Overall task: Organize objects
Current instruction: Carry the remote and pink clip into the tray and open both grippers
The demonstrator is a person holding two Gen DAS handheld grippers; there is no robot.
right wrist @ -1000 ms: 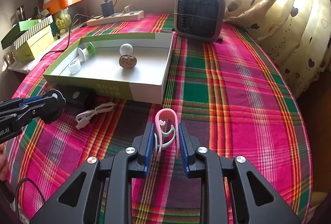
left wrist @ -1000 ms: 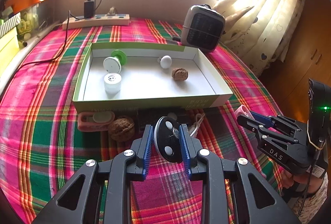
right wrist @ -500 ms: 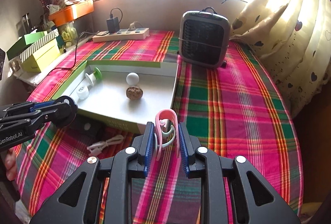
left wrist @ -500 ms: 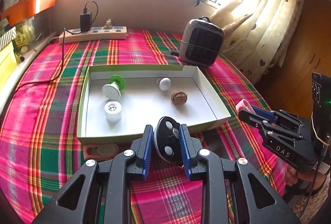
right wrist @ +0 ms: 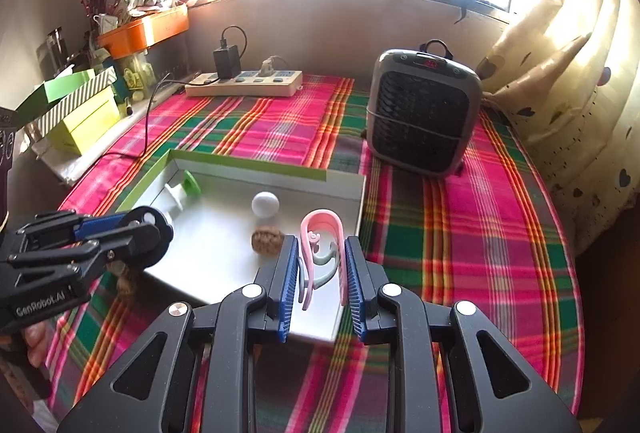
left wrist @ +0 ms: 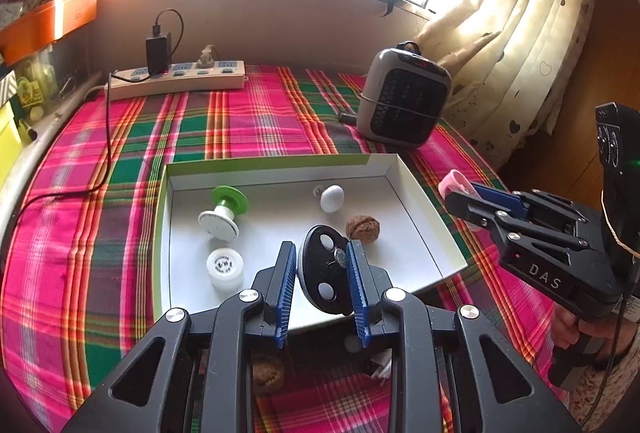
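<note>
My left gripper (left wrist: 322,273) is clamped on a black oval disc (left wrist: 323,267) with two white dots, held upright between the blue pads at the lower centre of the left wrist view, above the near part of the white tray (left wrist: 420,193). My right gripper (right wrist: 320,271) is closed on a pink clip (right wrist: 320,233) (a pale grey hook sits inside its loop), low in the centre of the right wrist view, over the tray's near right corner.

The tray, green-edged, lies in the middle of the plaid tablecloth (left wrist: 100,233). Inside it, in the left wrist view, a green-and-white spool (left wrist: 222,211) lies tipped over at left centre, a small white cap (left wrist: 225,267) stands just below it, a white egg-shaped piece (left wrist: 332,198) rests toward the upper right, and a walnut (left wrist: 362,228) sits just below and right of that. A second walnut (left wrist: 267,373) lies on the cloth outside the tray, at the bottom of the frame behind my left gripper's fingers, with a bit of white cable (left wrist: 380,367) to its right.

Beyond the tray, a grey heater (right wrist: 422,113) stands at the upper right of the right wrist view, and a power strip (right wrist: 244,83) with a black charger plugged in lies along the wall at upper centre. An orange bin (right wrist: 146,29) and some green boxes (right wrist: 76,109) crowd the upper left.
</note>
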